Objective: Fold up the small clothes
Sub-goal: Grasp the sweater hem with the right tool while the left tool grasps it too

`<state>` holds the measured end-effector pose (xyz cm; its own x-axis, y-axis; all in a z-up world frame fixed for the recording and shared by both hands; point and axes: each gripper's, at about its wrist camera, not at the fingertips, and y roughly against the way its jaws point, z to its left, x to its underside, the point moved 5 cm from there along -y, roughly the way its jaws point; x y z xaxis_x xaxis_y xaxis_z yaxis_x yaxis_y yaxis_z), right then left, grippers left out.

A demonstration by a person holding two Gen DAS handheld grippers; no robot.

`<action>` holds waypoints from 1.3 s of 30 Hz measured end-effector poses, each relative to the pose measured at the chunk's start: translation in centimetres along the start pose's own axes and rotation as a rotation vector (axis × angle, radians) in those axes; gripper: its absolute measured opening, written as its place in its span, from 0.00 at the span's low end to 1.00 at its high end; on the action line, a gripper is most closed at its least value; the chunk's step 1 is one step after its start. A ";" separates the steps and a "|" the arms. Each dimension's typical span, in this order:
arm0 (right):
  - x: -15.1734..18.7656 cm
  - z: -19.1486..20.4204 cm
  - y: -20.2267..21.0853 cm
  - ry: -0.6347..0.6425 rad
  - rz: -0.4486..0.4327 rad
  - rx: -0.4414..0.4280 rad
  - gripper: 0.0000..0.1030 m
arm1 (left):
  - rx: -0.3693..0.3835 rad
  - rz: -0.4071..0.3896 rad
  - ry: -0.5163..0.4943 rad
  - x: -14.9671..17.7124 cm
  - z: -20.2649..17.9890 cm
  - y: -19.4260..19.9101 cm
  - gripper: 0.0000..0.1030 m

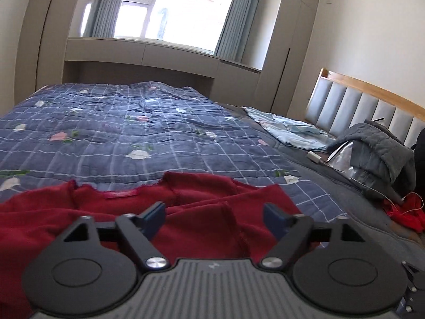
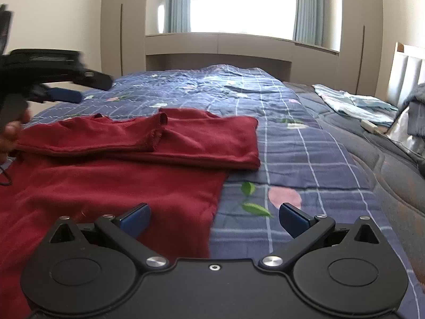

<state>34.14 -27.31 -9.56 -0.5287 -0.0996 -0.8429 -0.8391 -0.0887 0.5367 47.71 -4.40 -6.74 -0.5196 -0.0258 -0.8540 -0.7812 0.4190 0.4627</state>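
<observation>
**Red garment on the bed, both grippers empty**

A dark red garment (image 2: 111,175) lies spread on the blue checked quilt (image 2: 292,146) of the bed. Its two sleeves are folded across the upper part, and their cuffs meet near the middle (one cuff edge stands up a little).

The left hand-held gripper (image 1: 213,216) hovers over the garment with its jaws wide apart and nothing between them. The right hand-held gripper (image 2: 213,219) is also spread wide and holds nothing; its left finger is above the red cloth and its right finger is above the quilt, beside the edge of the garment.

Near the headboard (image 1: 372,106) lie a light blue folded cloth (image 1: 292,130) and a grey jacket (image 1: 382,151).
</observation>
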 end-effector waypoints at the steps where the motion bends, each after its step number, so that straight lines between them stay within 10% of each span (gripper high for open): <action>1: -0.3 0.2 0.0 0.006 -0.007 -0.010 1.00 | -0.009 -0.007 -0.002 0.0 0.4 0.9 0.90; 10: -5.7 3.2 -4.3 -0.010 -0.029 -0.207 0.99 | -0.232 0.011 -0.038 0.8 8.6 8.8 1.00; 15: -8.6 4.9 -9.5 -0.071 -0.013 -0.250 0.81 | -0.385 0.045 0.109 0.5 17.7 10.6 0.99; 27: -8.6 6.3 -14.4 -0.163 -0.001 -0.254 0.31 | -0.266 0.219 0.569 1.8 31.2 4.7 0.79; 29: -8.5 6.8 -14.4 -0.141 -0.006 -0.253 0.13 | -0.241 0.202 0.593 1.9 31.4 4.5 0.63; 31: -8.5 7.0 -14.1 -0.123 -0.028 -0.254 0.11 | -0.190 0.196 0.571 1.6 31.1 4.2 0.13; 39: -8.2 7.0 -13.3 -0.093 -0.089 -0.163 0.09 | -0.269 0.028 0.207 -3.3 26.7 5.7 0.05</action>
<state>48.69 -18.36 -10.07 -0.4691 0.0067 -0.8831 -0.8553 -0.2527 0.4524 54.15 22.31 -7.66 -0.5801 -0.2127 -0.7863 -0.8144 0.1689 0.5552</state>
